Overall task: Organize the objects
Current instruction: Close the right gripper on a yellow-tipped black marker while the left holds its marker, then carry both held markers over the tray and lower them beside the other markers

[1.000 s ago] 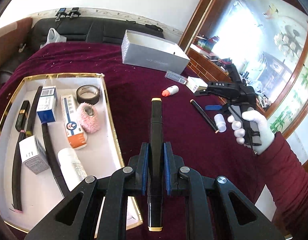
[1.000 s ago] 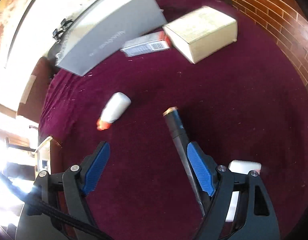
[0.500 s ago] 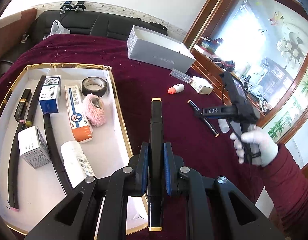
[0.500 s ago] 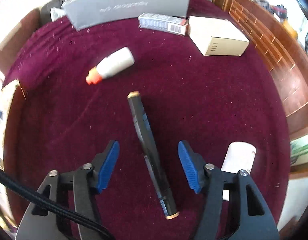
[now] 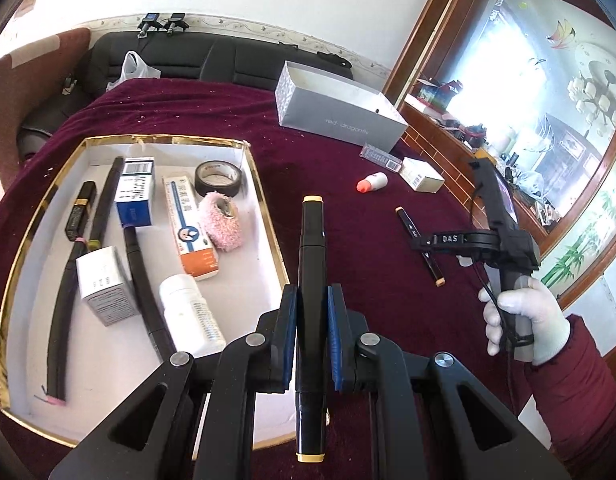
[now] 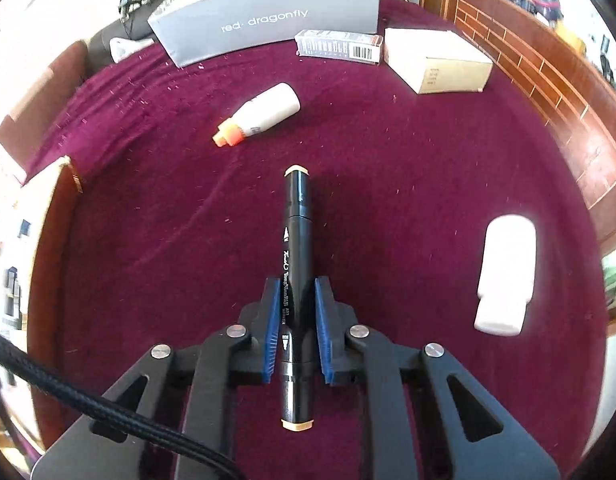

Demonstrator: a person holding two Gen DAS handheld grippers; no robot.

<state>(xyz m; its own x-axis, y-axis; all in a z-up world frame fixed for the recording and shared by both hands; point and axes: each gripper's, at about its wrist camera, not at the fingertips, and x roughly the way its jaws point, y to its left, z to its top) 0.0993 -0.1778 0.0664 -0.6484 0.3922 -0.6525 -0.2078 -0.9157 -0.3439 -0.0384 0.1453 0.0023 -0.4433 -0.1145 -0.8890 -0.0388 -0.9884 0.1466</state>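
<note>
My left gripper is shut on a black marker with tan caps, held above the maroon cloth just right of the gold-rimmed white tray. My right gripper has its blue pads closed around a second black marker that lies on the cloth; it also shows in the left wrist view under the right gripper's body. The tray holds several items: boxes, a tape roll, a pink roll, a white bottle and black sticks.
On the cloth lie a white bottle with an orange cap, a white flat bottle, a beige box, a barcode box and a grey shoebox. A wooden ledge runs along the right.
My right gripper lined up over the second marker and its pads closed on it. My left gripper kept its marker and pulled back and up a little.
</note>
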